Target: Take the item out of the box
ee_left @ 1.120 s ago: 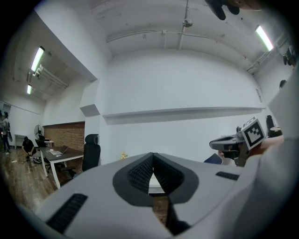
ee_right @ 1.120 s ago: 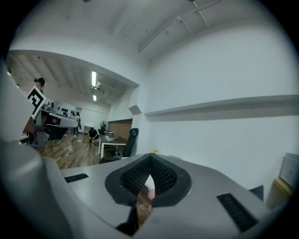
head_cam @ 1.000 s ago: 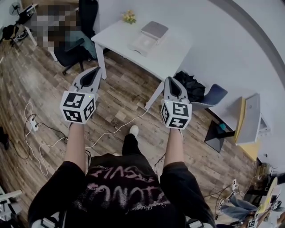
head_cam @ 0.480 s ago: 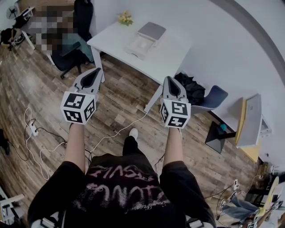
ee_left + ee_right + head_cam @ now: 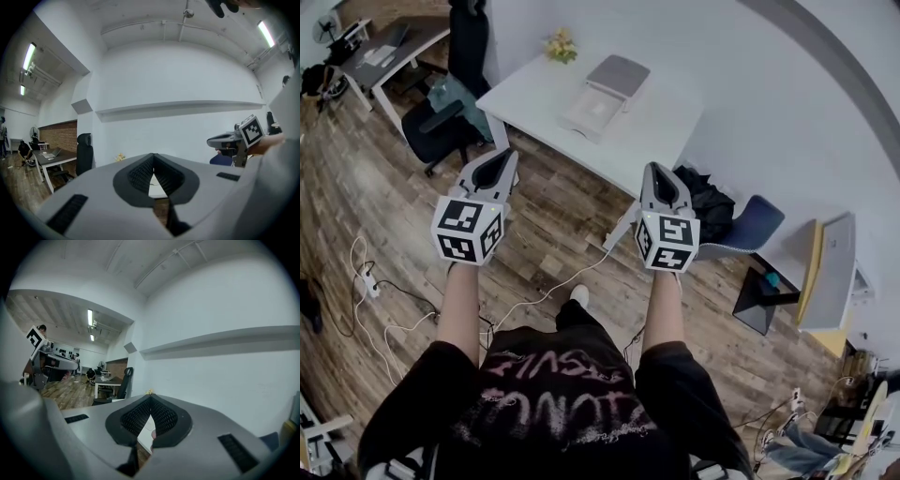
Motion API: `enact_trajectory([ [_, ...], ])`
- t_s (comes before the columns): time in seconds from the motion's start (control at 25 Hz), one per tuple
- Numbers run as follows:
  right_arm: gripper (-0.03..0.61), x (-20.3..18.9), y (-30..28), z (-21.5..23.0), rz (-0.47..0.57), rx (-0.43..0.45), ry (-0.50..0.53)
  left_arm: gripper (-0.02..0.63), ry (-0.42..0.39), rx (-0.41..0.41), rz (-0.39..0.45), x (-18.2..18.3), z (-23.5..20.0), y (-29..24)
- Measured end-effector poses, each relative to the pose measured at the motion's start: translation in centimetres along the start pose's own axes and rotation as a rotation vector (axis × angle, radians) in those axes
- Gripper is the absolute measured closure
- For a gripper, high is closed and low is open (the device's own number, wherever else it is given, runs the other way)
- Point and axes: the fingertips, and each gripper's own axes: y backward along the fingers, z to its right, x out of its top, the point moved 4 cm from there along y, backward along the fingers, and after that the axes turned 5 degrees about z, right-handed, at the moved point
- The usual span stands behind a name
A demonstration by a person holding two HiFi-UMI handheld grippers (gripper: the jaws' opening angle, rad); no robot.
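I hold left hand-held gripper [image 5: 502, 154] and right hand-held gripper [image 5: 655, 169] level, jaws together, empty. Probably because the box [image 5: 598, 96] on the tabletop [image 5: 670, 117] is out of reach.

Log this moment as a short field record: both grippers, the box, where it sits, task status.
left gripper: jaws shut, empty, aimed toward the table
right gripper: jaws shut, empty, aimed the same way
box: looks open, contents not discernible
box location: on the white table, near yellow flowers
nearby: black office chair
task status: not begun; neither gripper is at the box
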Motion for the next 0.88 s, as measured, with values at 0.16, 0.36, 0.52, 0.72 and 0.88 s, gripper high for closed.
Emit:
enact_trajectory([
  [0.16,0.569,-0.8,-2.3,1.5,-0.008,0.000,-0.010,0.612,0.004,0.000,-0.008,-0.3,-0.6,-2.8],
  [0.36,0.569,-1.4,-5.3,3.7,-0.023,-0.002,-0.029,0.612,-0.007,-0.014,-0.032,-0.6,-0.8,-6.8],
  [0.52,0.569,-1.8,-7.9,5.4,-0.027,0.000,-0.046,0.612,-0.009,-0.012,-0.047,-0.8,-1.3,-9.8],
  [0.72,0.569,-2.1,-11.1,7.4,-0.026,0.006,-0.059,0.612,-0.006,-0.005,-0.051,-0.8,-2.0,-13.4],
  [0.88,0.569,-2.8,-13.1,9.0,-0.028,0.004,-0.049,0.612,-0.006,-0.004,-0.055,-1.0,-2.0,-16.0],
])
